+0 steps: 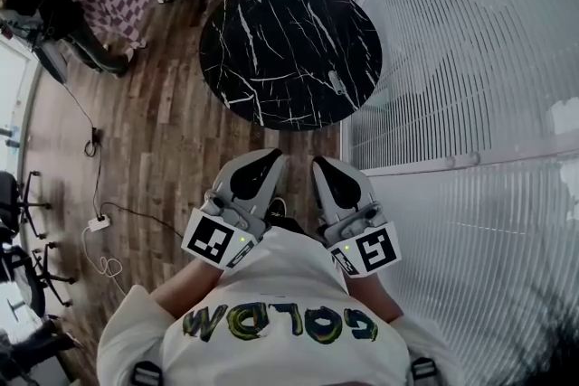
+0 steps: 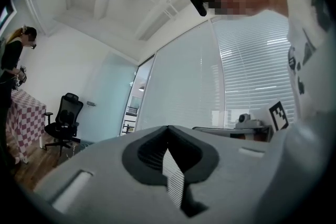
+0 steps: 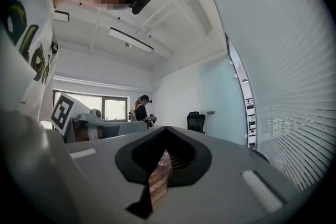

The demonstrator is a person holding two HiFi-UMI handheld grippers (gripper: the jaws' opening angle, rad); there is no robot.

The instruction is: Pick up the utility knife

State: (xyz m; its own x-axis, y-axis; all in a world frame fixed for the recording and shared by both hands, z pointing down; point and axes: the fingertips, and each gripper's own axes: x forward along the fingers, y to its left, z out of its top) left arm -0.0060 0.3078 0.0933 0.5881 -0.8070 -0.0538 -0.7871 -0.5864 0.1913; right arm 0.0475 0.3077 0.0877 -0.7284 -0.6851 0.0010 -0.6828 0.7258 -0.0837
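Black marble round table (image 1: 271, 41) bears the utility knife (image 1: 336, 83) near its right edge, well apart from the left gripper (image 1: 269, 156) and right gripper (image 1: 324, 164), both closed on nothing.

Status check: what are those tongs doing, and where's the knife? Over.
Left tongs and right tongs shut, empty, near the chest. Utility knife lies untouched on the black round table ahead. Nothing seen in the way.

The round tabletop (image 1: 289, 50) is patterned in black with white marble veins, and the utility knife (image 1: 336, 83) is seen as grey. The left gripper (image 1: 270, 156) and right gripper (image 1: 323, 162) are finished in grey, with black-and-white square markers. The floor (image 1: 172, 131) is laid in brown wood planks.
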